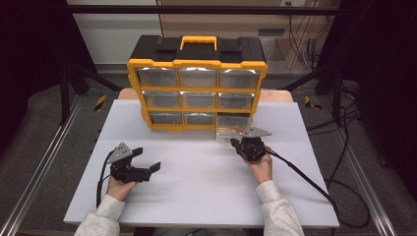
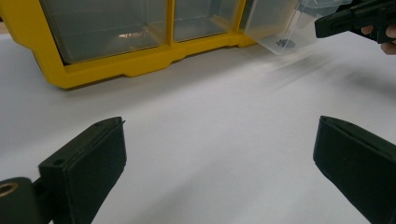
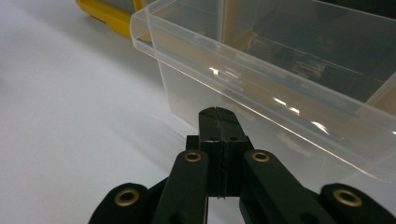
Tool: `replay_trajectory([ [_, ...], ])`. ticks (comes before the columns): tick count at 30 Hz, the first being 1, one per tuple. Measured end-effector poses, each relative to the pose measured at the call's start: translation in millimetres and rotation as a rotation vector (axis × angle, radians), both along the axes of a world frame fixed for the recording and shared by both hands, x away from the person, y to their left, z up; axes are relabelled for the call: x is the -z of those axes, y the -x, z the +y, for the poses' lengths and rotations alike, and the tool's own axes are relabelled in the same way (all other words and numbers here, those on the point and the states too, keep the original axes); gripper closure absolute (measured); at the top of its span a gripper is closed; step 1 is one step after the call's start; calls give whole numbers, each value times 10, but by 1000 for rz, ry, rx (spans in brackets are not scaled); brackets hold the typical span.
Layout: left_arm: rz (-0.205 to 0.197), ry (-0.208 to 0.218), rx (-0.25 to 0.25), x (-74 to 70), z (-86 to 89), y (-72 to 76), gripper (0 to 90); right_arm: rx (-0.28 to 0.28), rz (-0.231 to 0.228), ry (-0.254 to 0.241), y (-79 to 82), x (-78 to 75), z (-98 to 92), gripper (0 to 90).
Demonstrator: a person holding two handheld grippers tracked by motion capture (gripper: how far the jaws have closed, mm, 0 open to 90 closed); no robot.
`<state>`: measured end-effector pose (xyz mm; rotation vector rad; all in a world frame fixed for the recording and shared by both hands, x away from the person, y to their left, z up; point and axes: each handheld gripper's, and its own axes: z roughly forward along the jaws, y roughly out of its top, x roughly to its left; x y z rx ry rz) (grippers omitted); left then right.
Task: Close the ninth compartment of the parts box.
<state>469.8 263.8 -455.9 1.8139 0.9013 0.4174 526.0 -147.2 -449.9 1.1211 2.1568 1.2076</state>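
Note:
A yellow and black drawer organizer (image 1: 196, 83) with clear drawers stands at the back of the white table (image 1: 196, 191). Its bottom right clear drawer (image 1: 230, 132) is pulled partly out. My right gripper (image 1: 236, 142) is shut, and its tips (image 3: 218, 116) rest against the drawer's front wall (image 3: 280, 93) just under the lip, with nothing between the pads. In the left gripper view the drawer (image 2: 280, 28) holds a small dark item (image 2: 282, 43). My left gripper (image 1: 149, 158) rests at the table's front left, open and wide (image 2: 219, 158), with nothing between its fingers.
The organizer's yellow base (image 2: 116, 70) lies ahead of the left gripper. A black cable (image 1: 314, 184) trails from the right gripper across the table's right side. Dark frame legs and floor cables surround the table.

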Motion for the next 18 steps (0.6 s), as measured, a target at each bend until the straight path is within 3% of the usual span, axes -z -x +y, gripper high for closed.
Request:
replay_trajectory([
  [18, 0, -9, 3, 8, -17, 0, 19, 0, -2, 12, -72, 19, -10, 900],
])
